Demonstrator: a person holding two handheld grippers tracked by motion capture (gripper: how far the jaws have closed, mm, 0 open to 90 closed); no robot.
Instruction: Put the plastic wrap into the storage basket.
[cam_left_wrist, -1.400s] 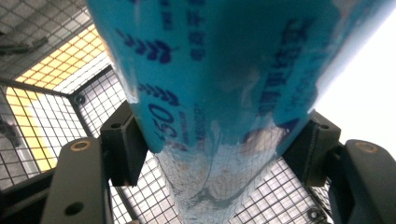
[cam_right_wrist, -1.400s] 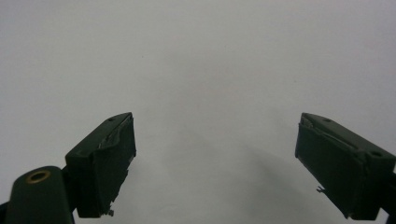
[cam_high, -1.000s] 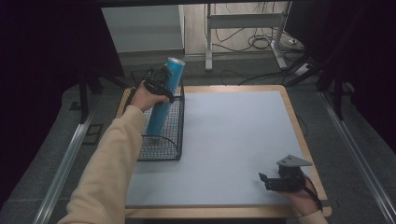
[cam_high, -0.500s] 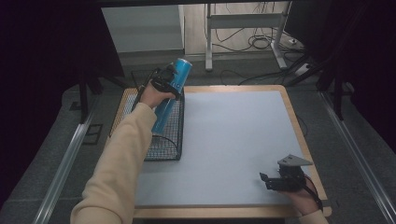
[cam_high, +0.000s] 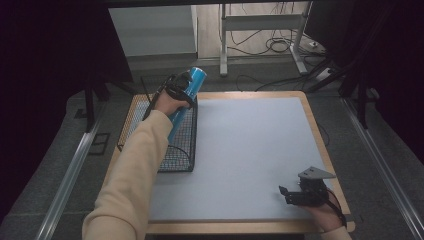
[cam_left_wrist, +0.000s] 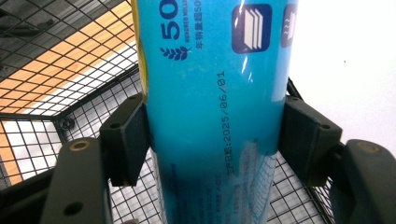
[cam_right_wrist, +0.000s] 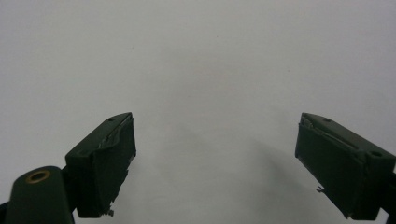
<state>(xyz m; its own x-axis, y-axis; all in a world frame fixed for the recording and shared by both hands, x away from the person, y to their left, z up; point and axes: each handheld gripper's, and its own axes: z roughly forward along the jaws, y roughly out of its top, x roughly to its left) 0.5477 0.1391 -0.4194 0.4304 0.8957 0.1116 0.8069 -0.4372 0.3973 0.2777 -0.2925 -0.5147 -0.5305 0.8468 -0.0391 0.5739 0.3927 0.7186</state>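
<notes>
Lowered slightly since before, left gripper clamps the blue tube, tilted far-right above the wire basket; right gripper gapes empty.

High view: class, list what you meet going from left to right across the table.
Wire basket → blue tube held in the left claw → bare grey mat → right claw.
</notes>
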